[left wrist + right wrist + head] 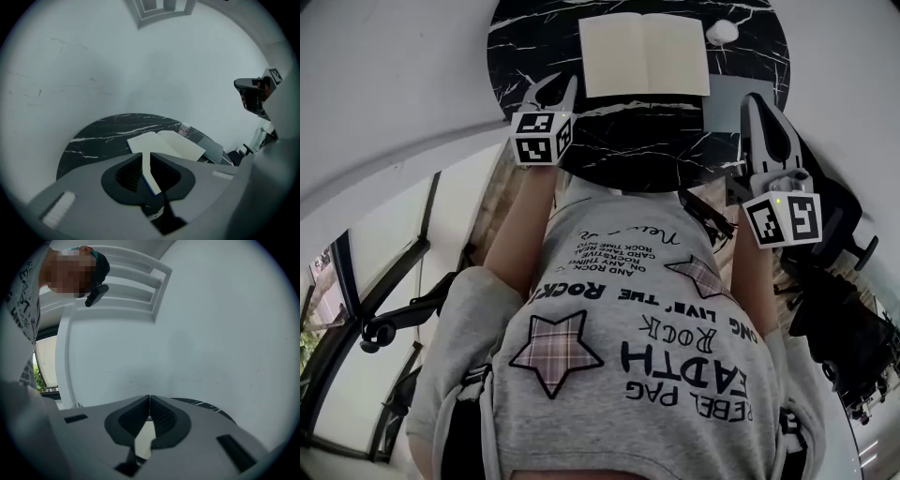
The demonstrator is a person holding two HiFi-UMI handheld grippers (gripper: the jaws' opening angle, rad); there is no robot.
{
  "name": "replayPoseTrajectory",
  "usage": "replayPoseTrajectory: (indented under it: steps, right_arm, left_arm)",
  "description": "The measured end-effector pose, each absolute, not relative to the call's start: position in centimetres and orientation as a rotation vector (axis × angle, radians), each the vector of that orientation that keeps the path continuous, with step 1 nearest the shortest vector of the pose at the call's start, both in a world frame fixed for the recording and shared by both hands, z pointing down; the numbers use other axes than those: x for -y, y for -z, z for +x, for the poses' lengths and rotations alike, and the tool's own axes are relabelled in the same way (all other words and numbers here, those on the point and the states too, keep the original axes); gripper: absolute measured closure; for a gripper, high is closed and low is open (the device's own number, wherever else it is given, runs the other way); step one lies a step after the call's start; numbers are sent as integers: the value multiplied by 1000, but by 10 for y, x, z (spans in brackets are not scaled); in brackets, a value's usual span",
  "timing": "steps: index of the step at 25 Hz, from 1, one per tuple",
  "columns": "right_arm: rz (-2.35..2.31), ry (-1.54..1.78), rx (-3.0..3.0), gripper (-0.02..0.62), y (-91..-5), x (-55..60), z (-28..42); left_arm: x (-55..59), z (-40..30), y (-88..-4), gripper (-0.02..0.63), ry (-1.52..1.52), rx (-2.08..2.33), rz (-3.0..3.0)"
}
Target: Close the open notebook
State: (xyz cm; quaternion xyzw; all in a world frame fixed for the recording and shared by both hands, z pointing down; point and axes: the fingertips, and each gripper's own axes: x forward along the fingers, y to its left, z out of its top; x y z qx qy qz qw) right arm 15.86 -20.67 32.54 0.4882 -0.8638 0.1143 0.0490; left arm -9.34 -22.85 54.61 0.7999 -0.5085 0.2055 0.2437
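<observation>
Nearest, the person's grey star-print T-shirt fills the lower head view, w/ forearms reaching fwd to both tools. L gripper is over the near-left part of the round black marble table, near the notebook's near-left corner but not touching it. In the left gripper view its jaws stand only a narrow slit apart, w/ nothing between them; page and blue cover edge show through the gap. R gripper is at the table's right side, above a grey flat slab. Its jaws meet at the tips and hold nothing. Further on, the notebook lies open and flat, blank cream pages up, approx. mid-table. Just past its far-right corner sits a small white object; can't tell what it is.
</observation>
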Motion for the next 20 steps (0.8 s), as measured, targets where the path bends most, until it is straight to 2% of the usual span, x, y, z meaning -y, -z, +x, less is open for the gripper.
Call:
replayPoseTrajectory:
  steps: [10,20]
  right_arm:
    - [1491,-369,2599,581,-333,207,162]
    - [1475,-382,2608,581,-335,210,157]
  left_arm:
    - [224,-80,-610,544,-546,1282,2004]
    - [227,-68,-632,489,-449,1230,1873]
